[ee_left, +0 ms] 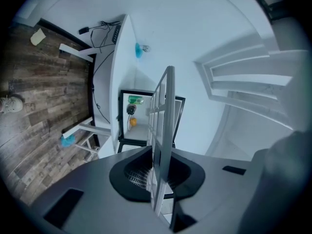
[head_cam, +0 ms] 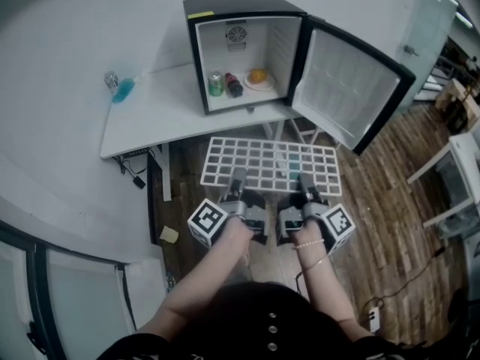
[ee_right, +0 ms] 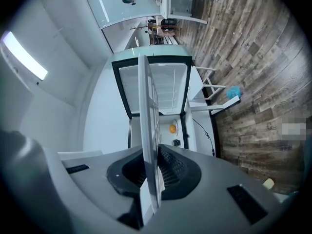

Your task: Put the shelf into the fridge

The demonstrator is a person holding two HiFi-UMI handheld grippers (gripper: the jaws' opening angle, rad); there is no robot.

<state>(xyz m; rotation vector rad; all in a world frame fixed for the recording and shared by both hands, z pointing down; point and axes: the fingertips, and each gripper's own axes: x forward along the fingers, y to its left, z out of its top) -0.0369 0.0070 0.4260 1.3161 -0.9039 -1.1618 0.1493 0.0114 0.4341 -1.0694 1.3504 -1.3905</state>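
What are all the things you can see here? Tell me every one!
Fridge: one, black outside and white inside, on the table, door open.
Table: one, white, by the wall.
Can: one, green, inside the fridge at the left.
Bottle: one, dark, beside the can.
Plate: one, white, inside the fridge at the right.
Orange: one, orange, on the plate.
Blue thing: one, on the table's left end; cannot tell what.
Shelf: one, white grid, held in front of the table.
Grippers: two, grey; left gripper and right gripper clamp the shelf's near edge.
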